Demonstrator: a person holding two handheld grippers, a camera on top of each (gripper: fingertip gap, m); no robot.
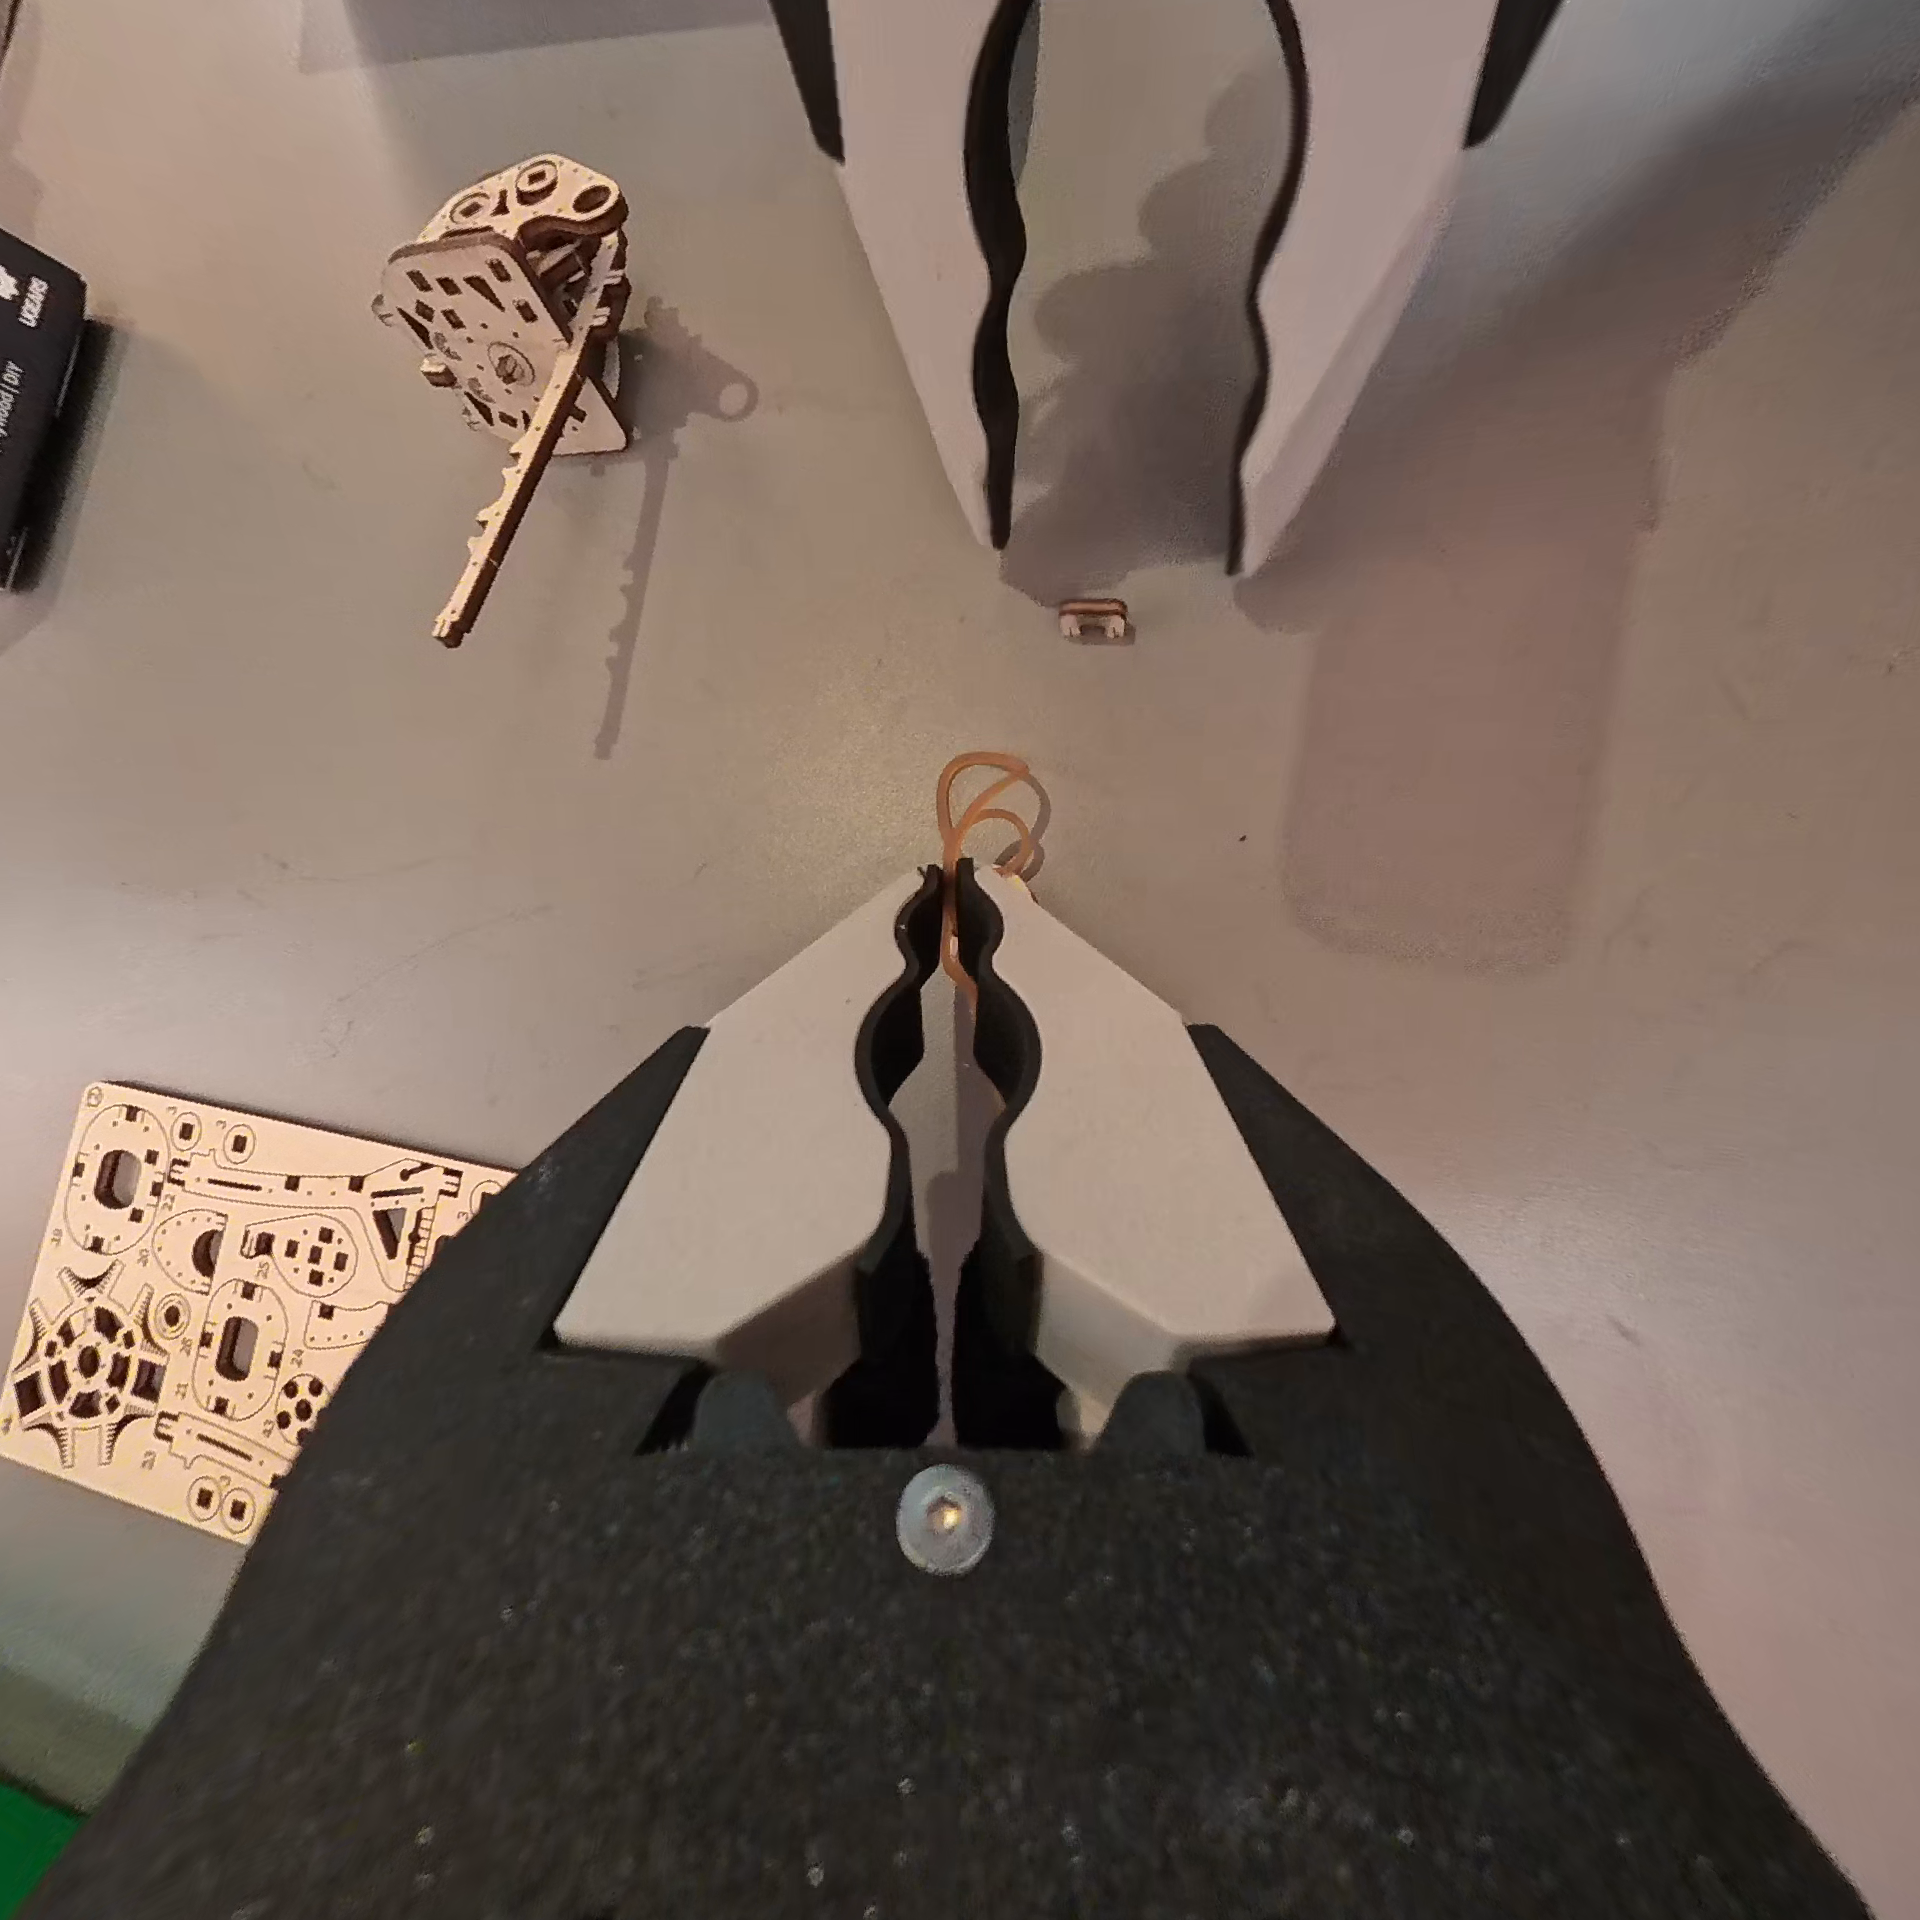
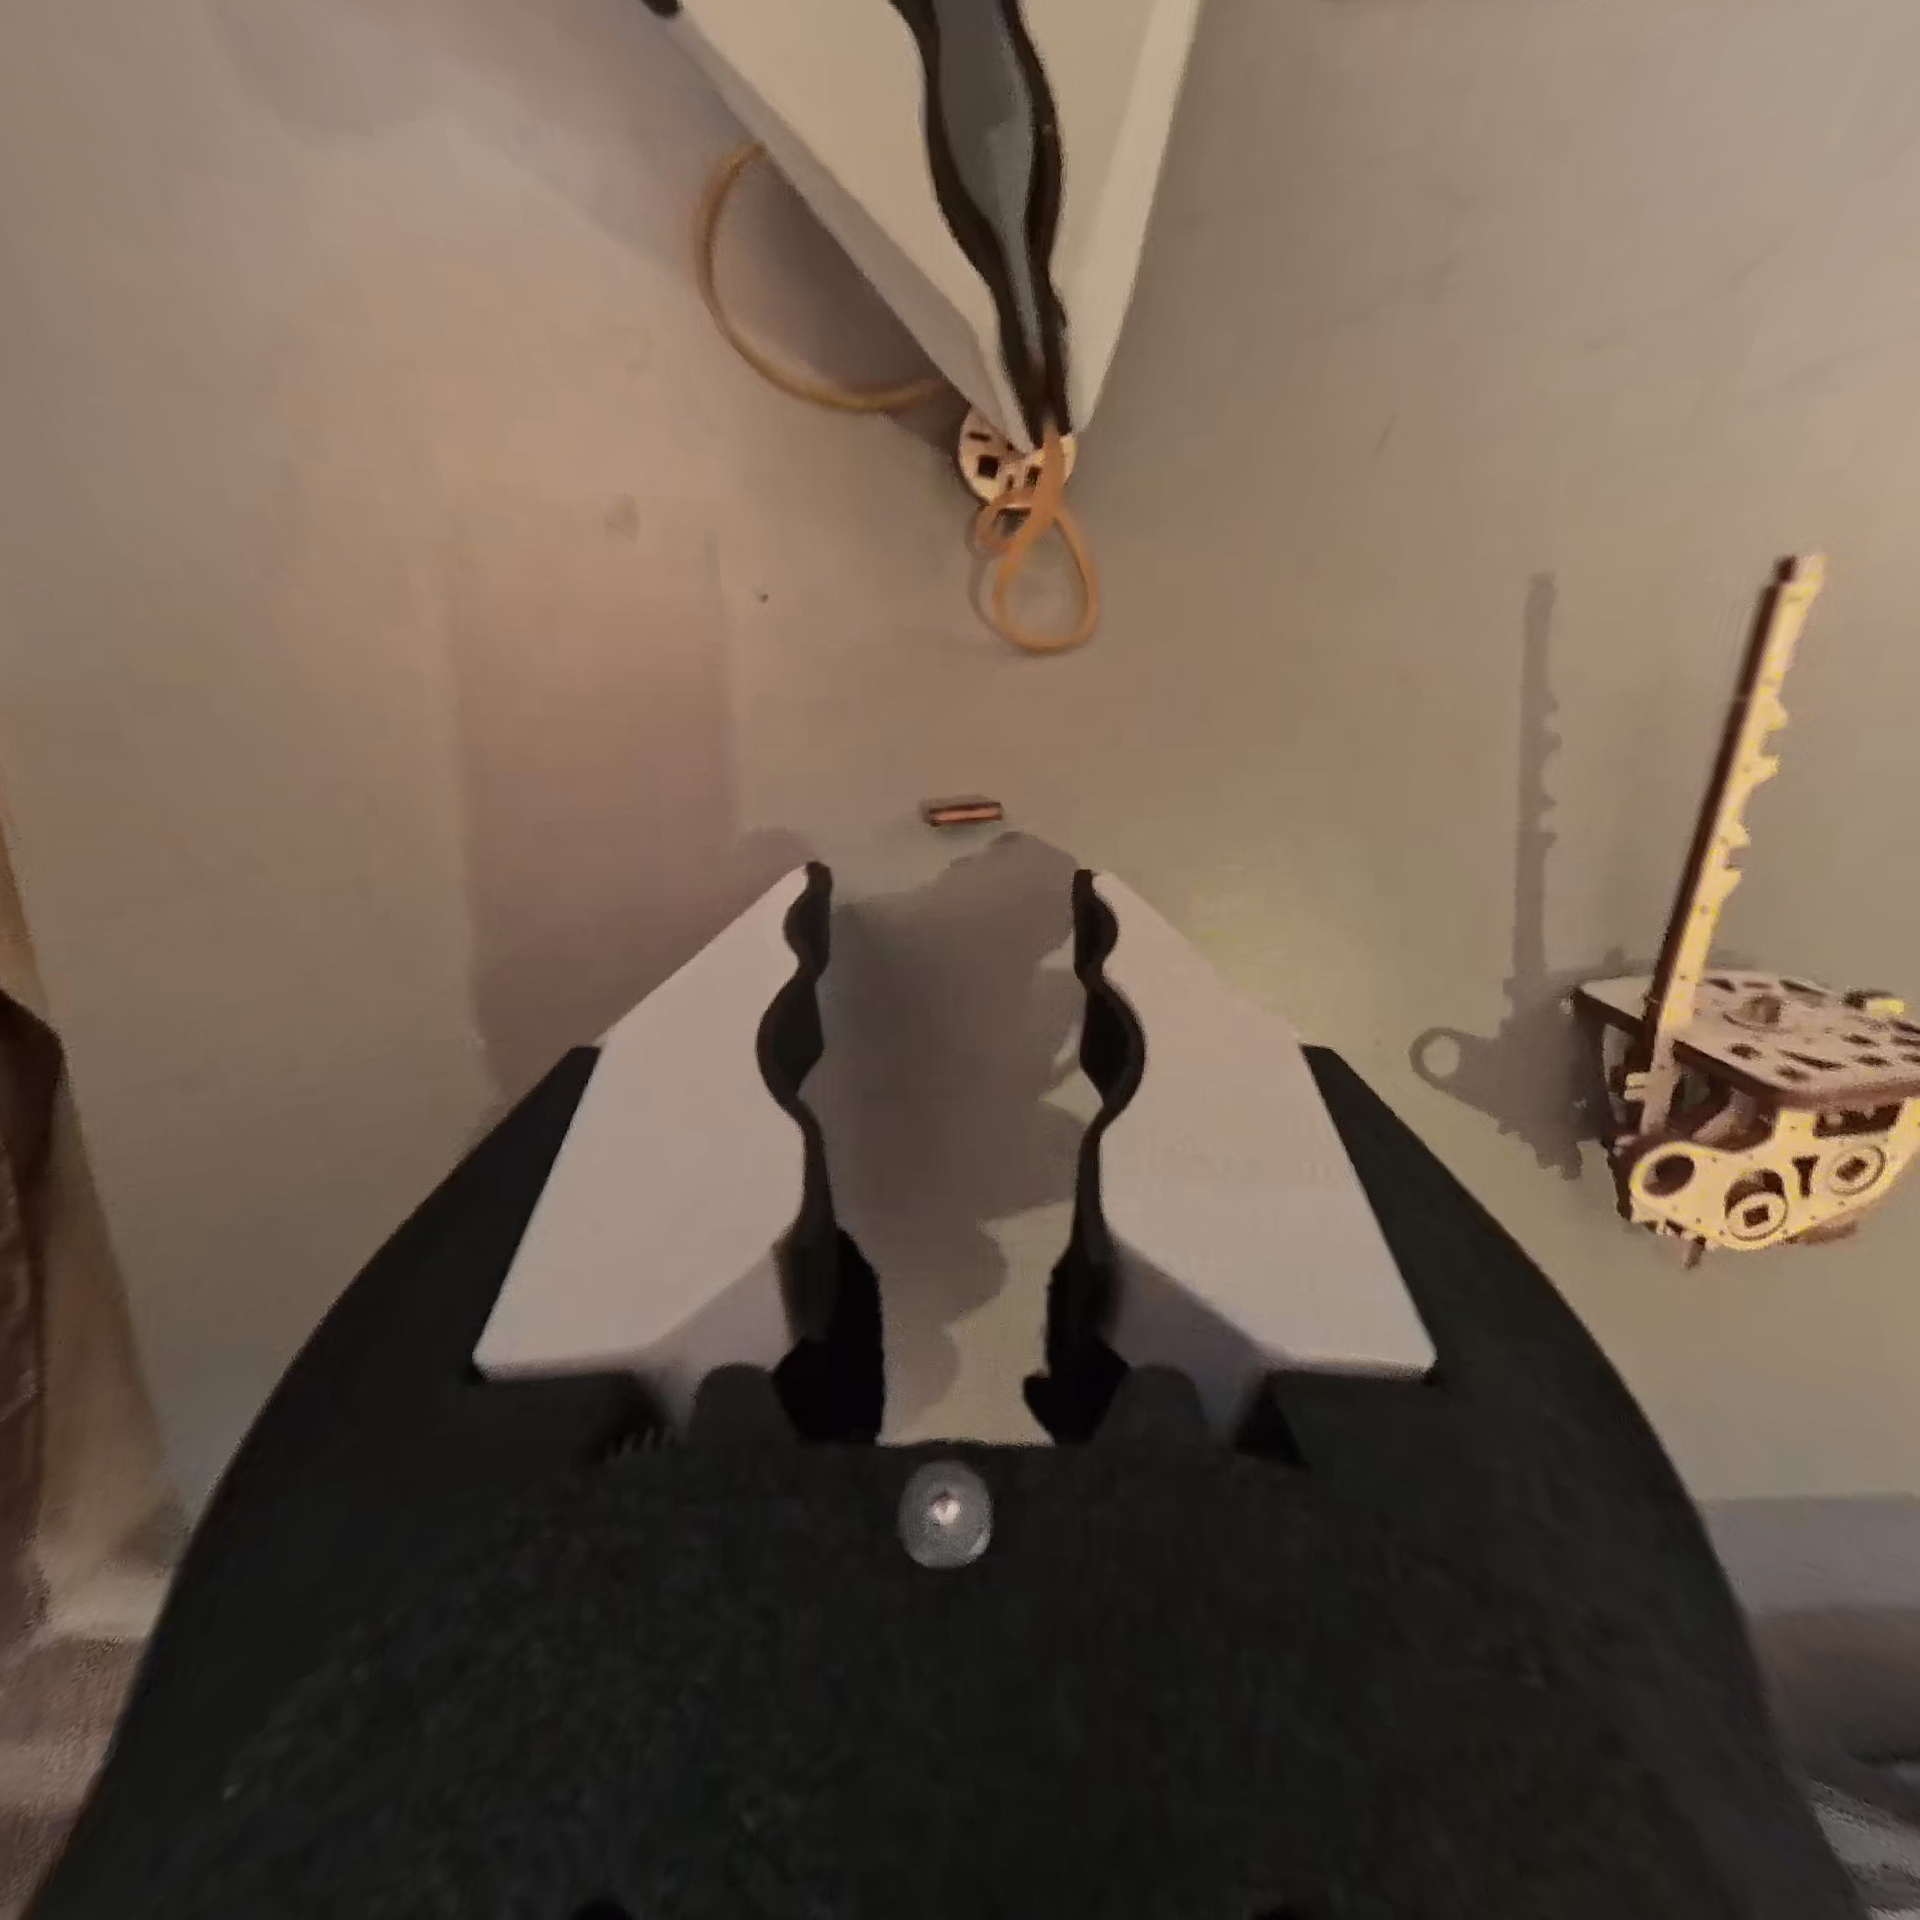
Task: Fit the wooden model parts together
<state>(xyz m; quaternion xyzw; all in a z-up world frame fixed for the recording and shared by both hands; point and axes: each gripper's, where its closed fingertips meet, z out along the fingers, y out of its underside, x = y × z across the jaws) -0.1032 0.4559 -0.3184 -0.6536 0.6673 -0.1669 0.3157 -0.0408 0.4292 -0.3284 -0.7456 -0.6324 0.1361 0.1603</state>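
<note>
My left gripper (image 1: 951, 873) is shut on a tan rubber band (image 1: 987, 805) whose loops stick out past the tips. In the right wrist view it (image 2: 1039, 431) also pinches a small round wooden disc (image 2: 992, 462), with the band (image 2: 1039, 592) hanging below. My right gripper (image 2: 951, 883) is open and empty, just short of a small flat wooden piece (image 2: 963, 811) on the table. In the left wrist view that piece (image 1: 1094, 620) lies just below the right gripper (image 1: 1117, 551). The part-built wooden model (image 1: 520, 322) with a long toothed bar stands to the left, and shows in the right wrist view (image 2: 1756, 1122).
A laser-cut wooden parts sheet (image 1: 197, 1299) lies at the lower left on the grey table (image 1: 416, 883). A black box (image 1: 36, 416) sits at the left edge. A second rubber band (image 2: 758, 312) lies on the table behind the left gripper. Left tips to right tips: about 8 cm.
</note>
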